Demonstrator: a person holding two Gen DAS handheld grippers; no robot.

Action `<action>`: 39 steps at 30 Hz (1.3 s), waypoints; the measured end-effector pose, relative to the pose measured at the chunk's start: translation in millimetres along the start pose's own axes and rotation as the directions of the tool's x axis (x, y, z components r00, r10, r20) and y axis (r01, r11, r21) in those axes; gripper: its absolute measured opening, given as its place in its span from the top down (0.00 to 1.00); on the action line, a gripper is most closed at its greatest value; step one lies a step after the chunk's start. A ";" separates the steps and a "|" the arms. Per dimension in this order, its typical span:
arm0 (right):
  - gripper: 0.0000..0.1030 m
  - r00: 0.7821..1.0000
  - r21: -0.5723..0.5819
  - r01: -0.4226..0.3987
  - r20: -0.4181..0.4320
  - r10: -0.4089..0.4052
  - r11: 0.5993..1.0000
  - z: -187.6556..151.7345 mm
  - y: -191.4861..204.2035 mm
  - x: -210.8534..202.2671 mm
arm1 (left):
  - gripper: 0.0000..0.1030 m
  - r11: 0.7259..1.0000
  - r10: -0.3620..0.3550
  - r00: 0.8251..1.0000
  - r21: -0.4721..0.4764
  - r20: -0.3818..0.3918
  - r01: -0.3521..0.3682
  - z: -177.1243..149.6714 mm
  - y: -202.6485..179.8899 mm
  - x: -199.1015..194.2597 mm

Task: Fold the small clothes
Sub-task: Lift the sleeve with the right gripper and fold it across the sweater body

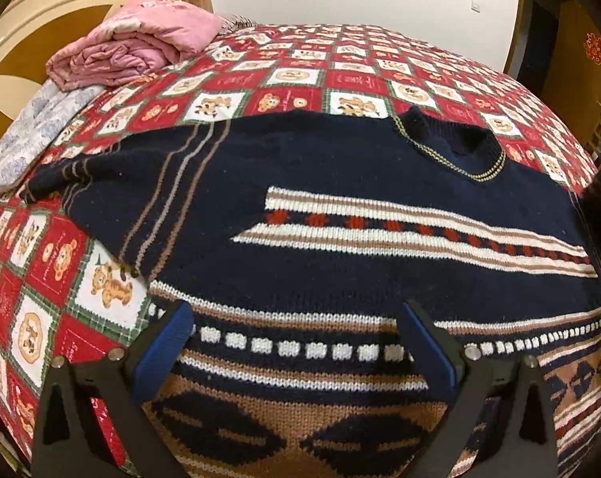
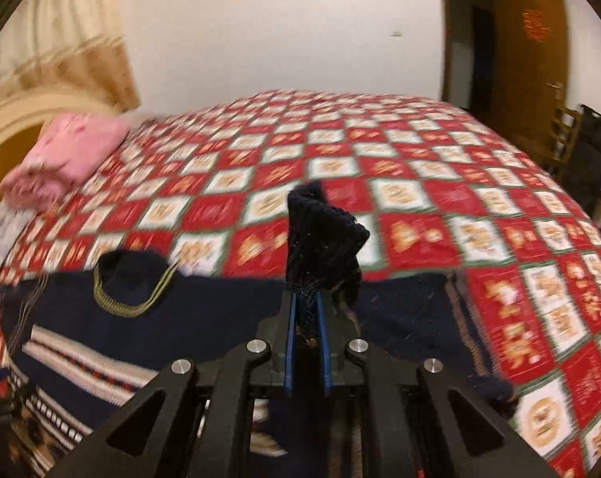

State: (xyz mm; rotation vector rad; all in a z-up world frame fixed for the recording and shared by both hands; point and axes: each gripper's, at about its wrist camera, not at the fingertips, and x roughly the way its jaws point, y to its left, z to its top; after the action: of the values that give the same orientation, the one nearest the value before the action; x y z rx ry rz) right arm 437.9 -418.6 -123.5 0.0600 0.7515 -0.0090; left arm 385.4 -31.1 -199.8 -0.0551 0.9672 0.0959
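White walls and a dark doorway (image 2: pixel 484 40) back a wide bed (image 1: pixel 364 63) spread with a red-and-white bear-print quilt. At its far left corner sits a folded pink blanket (image 1: pixel 137 44). Across the near side of the quilt lies a navy patterned sweater (image 1: pixel 340 183), front up, collar (image 1: pixel 452 147) towards the far side of the bed.

One sleeve (image 1: pixel 113 183) appears already laid in over the chest, though I cannot be sure it is a finished fold. The other sleeve (image 2: pixel 320 239) is pinched at its cuff by the right tool (image 2: pixel 306 310), whose jaws are nearly closed on the knit and hold it raised above the body. The left tool (image 1: pixel 296 338) hovers wide apart over the hem, gripping nothing.

So folding looks barely underway: that raised sleeve needs laying across, then the body doubling up.
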 end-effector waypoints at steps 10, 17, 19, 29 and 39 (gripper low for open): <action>0.44 0.967 -0.133 -0.201 -0.183 0.175 0.971 -55.5 60.7 27.4 | 0.00 0.995 -0.100 0.994 -0.006 -0.033 0.100 8.3 -20.2 -4.4; 0.41 0.976 0.041 -0.199 -0.078 0.202 0.979 -78.4 -16.9 -25.7 | 0.18 0.967 -0.251 0.963 0.021 -0.093 0.254 20.3 -74.7 -3.7; 0.41 0.978 0.115 -0.191 -0.064 0.199 0.975 -85.7 -42.5 -37.0 | 0.29 0.948 -0.308 0.943 0.042 -0.129 0.315 26.1 -101.1 3.9; 0.39 0.994 0.186 -0.085 0.083 0.070 0.979 -120.6 -101.9 -89.5 | 0.48 0.933 -0.337 0.908 0.039 -0.248 0.357 54.8 -212.3 31.3; 0.39 0.981 0.086 -0.110 0.167 0.095 0.990 -125.6 -82.7 -110.5 | 0.48 0.934 -0.357 0.907 -0.098 -0.223 0.344 64.9 -236.7 46.0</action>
State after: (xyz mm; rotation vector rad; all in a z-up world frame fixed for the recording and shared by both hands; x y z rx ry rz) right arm 269.0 -495.4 -143.9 0.1861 0.5832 0.0482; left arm 489.6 -258.1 -200.1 -0.2977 1.1796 -0.2212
